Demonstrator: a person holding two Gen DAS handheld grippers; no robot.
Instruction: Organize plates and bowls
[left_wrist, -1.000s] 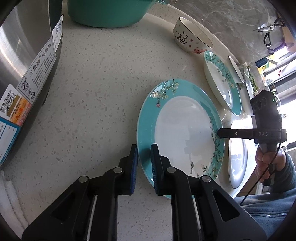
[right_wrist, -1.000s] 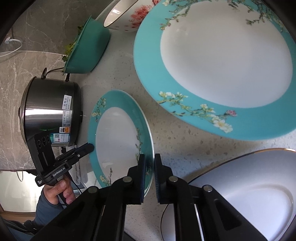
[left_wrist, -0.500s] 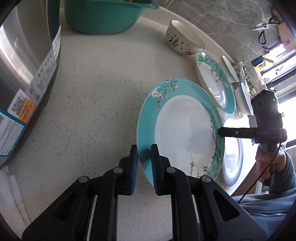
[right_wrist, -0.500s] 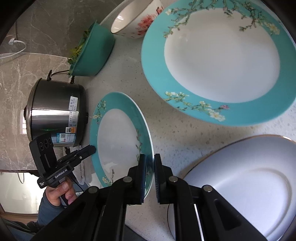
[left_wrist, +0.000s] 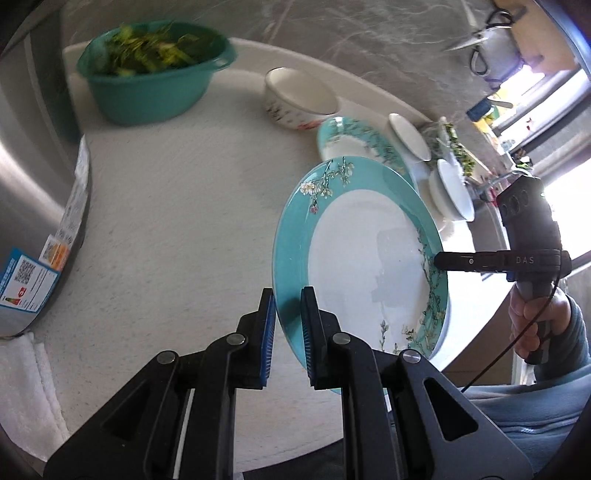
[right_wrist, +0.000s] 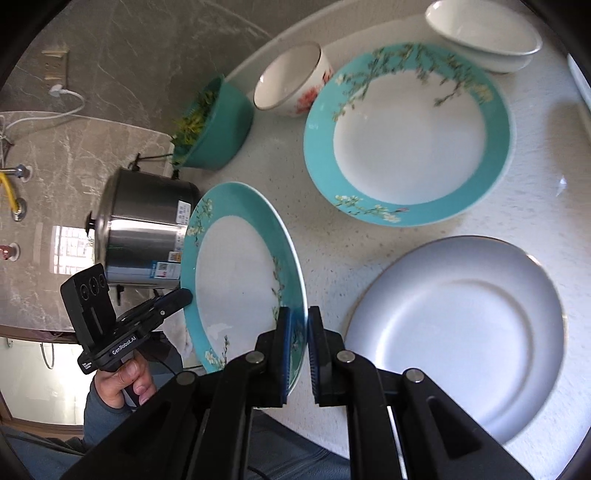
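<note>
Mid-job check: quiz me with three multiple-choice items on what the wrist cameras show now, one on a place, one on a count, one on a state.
1. Where is the plain white plate?
A. On the counter
B. In the green basin
C. On the cooker

2. How many teal-rimmed plates show?
A. One
B. Two
C. Four

3. How is the held teal plate gripped?
A. By neither gripper
B. By one
C. By both, at opposite rims

Answers: 1 A, it lies flat by the right gripper. 2 B, the held one plus another. 3 C, the left gripper clamps too.
</note>
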